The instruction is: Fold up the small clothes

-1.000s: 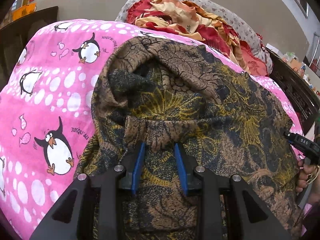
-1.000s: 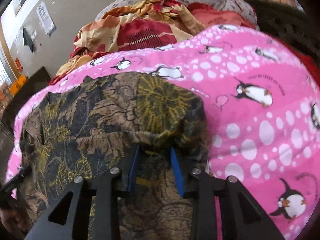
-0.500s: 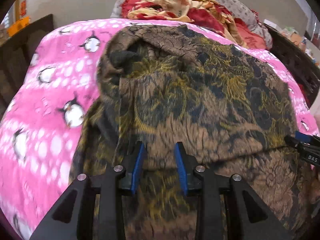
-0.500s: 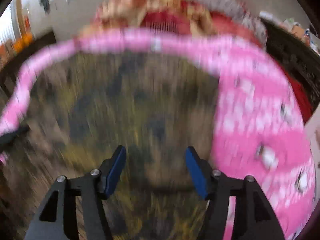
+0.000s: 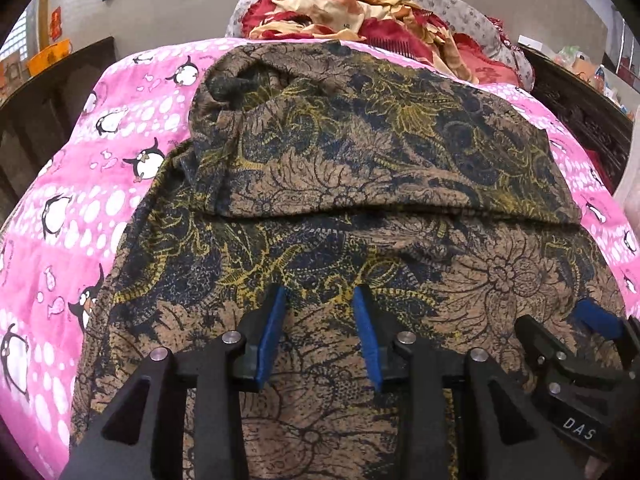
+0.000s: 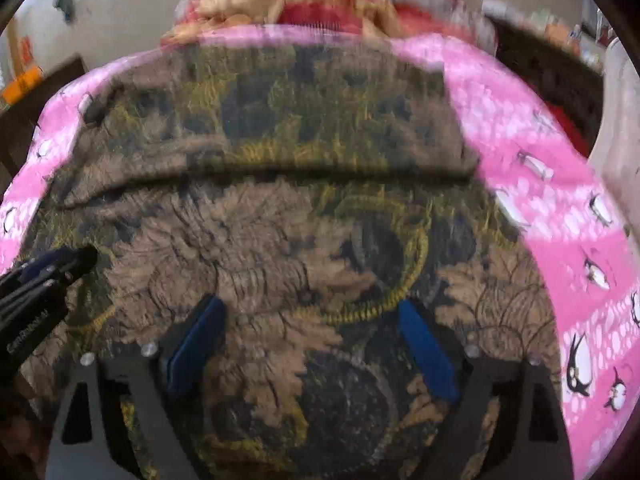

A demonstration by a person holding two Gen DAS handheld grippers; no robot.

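Observation:
A brown, navy and yellow batik-print garment (image 5: pixel 360 152) lies on a pink penguin-print bedspread (image 5: pixel 92 208). Its far part is folded toward me, with the folded edge running across the middle; it also shows in the right wrist view (image 6: pixel 320 216). My left gripper (image 5: pixel 320 304) hovers just over the near cloth, jaws narrowly apart and holding nothing. My right gripper (image 6: pixel 310 320) is wide open and empty above the near cloth; it also shows at the lower right of the left wrist view (image 5: pixel 568 336).
A heap of red and orange cloth (image 5: pixel 360 12) on a grey patterned cushion lies beyond the garment. Dark wooden furniture (image 5: pixel 580 120) stands at the right, and more (image 5: pixel 44 100) at the left. The bedspread drops away at both sides.
Both grippers let go of the folded edge and pulled back toward me. The right gripper opened wide; the fold now lies flat on the garment.

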